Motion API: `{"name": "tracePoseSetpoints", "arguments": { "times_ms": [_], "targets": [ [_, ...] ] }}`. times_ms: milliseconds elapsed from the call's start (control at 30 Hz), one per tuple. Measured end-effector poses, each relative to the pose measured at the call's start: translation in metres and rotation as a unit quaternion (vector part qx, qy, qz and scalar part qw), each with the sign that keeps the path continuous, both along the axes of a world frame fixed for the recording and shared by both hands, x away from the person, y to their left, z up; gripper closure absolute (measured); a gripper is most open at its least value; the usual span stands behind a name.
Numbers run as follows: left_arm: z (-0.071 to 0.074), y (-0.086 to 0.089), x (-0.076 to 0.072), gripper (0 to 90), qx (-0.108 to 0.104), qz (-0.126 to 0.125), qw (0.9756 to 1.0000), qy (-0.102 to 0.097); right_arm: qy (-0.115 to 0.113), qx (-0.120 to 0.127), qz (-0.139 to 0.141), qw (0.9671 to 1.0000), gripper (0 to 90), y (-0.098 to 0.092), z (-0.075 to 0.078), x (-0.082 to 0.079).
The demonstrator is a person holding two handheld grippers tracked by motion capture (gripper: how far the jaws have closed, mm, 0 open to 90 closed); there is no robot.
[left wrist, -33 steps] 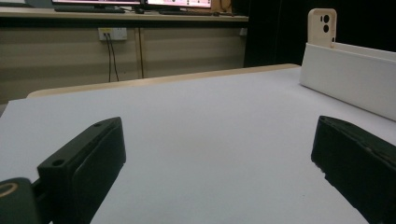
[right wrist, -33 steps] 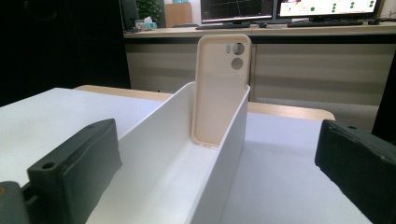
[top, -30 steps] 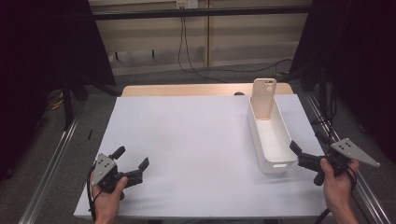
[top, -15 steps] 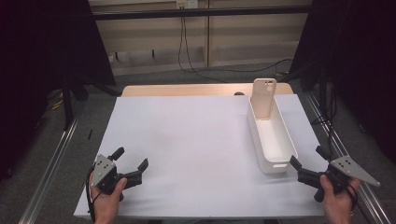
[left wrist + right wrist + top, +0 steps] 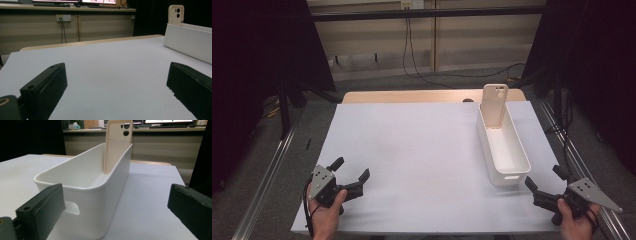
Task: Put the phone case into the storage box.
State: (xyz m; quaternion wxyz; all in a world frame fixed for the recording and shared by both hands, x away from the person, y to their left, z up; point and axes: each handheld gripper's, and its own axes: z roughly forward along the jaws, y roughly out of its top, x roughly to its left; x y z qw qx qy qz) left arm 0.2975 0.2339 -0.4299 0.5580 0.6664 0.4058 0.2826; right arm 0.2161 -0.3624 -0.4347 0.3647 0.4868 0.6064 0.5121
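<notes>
A long white bin (image 5: 503,145) (image 5: 90,195) lies on the right of the white table sheet (image 5: 412,155). A beige phone case (image 5: 495,105) (image 5: 117,143) (image 5: 176,14) stands upright against the bin's far end. Just off the bin's near end and slightly to its right, my right gripper (image 5: 546,181) (image 5: 117,212) rests open near the table's front right corner, nothing between its jaws. My left gripper (image 5: 351,169) (image 5: 117,87) is open at the front left, low over the bare sheet, holding nothing. From the left gripper view the bin (image 5: 187,40) lies far right.
A wooden table edge (image 5: 422,96) shows beyond the sheet. Metal rails (image 5: 267,180) run along both sides of the table. Cables (image 5: 412,55) hang by the back wall. Dark curtains (image 5: 257,60) flank the table.
My right gripper has drawn back toward the front edge and down, away from the bin's side to off its near end. The left gripper has barely moved.
</notes>
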Motion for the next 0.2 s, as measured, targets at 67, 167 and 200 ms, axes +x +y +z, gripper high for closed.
{"name": "tracePoseSetpoints", "arguments": {
  "times_ms": [67, 167, 200],
  "targets": [
    [-0.0005, 0.0005, 0.0002, 3.0, 0.001, 0.002, 1.0000, 0.002, -0.004, -0.001, 0.002, 1.0000, 0.5, 0.0013, 0.0006, -0.0001],
    [-0.0008, -0.0002, -0.0003, 3.0, 0.000, 0.003, 1.0000, 0.004, -0.011, 0.001, -0.001, 0.9999, 0.4, 0.0011, 0.0025, -0.0003],
    [-0.0006, -0.0002, -0.0001, 3.0, 0.001, 0.001, 1.0000, 0.004, -0.011, 0.003, -0.002, 0.9999, 0.3, 0.0003, 0.0024, -0.0004]
  ]
}}
